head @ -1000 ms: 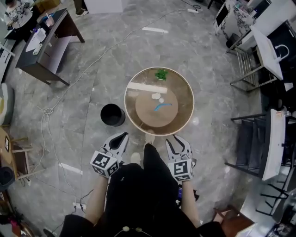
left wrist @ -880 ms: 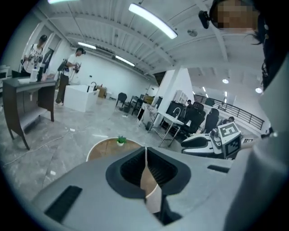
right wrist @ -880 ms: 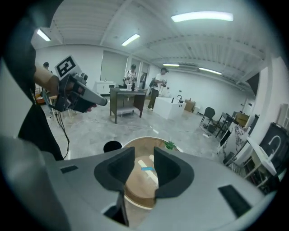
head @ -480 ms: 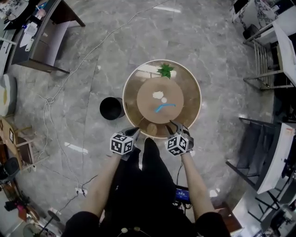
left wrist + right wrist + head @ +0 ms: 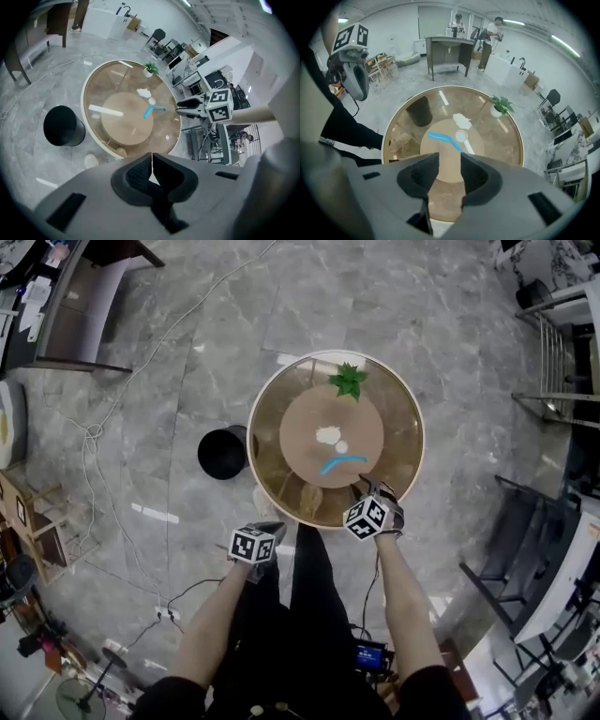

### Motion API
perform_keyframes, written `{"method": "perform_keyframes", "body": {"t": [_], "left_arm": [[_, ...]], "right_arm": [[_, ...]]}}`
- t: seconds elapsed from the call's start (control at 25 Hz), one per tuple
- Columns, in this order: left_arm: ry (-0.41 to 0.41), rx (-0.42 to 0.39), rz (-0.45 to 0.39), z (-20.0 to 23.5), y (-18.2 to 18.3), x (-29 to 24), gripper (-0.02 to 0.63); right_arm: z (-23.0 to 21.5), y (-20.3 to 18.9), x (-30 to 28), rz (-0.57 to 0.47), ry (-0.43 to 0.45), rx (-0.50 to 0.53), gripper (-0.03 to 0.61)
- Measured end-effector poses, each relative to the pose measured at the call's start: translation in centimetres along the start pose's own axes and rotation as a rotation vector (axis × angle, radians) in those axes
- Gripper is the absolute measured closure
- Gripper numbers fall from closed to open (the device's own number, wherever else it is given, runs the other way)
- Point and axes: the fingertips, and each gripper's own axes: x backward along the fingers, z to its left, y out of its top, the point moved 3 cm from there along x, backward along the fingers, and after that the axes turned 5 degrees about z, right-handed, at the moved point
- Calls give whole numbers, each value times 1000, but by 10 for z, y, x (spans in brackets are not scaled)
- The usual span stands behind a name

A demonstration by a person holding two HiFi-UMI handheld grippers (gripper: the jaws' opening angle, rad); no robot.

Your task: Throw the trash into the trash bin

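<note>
Overhead, the trash [image 5: 334,450] lies mid-table on the round glass table [image 5: 398,413], with the black trash bin [image 5: 223,452] on the floor just beside it. We judge light scraps could skid on the glass or drop wide of the bin.

Left gripper [image 5: 151,161] view: jaws pressed together, empty.

Right gripper [image 5: 449,164] view: jaws spread, just opening, nothing between. We count one crumpled paper [image 5: 462,119], one white round piece [image 5: 461,136], one blue strip [image 5: 440,138], one bin.

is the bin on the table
No, in the head view the bin stands on the floor beside the table, at its left.
</note>
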Motion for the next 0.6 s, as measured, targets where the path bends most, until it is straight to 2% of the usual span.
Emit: {"method": "perform_keyframes", "body": {"t": [0.16, 0.4, 0.48, 0.6], "left_arm": [[7, 35, -34, 29, 44, -10, 611], [-30, 87, -117, 60, 115, -21, 611], [-40, 90, -123, 64, 128, -25, 612], [-49, 80, -115, 66, 135, -30, 611]], "right_arm": [[-13, 14, -34, 42, 9, 88, 428], [-14, 36, -77, 84, 64, 171, 430], [-10, 38, -89, 115, 91, 205, 433], [-2, 35, -103, 166, 105, 241, 480]]}}
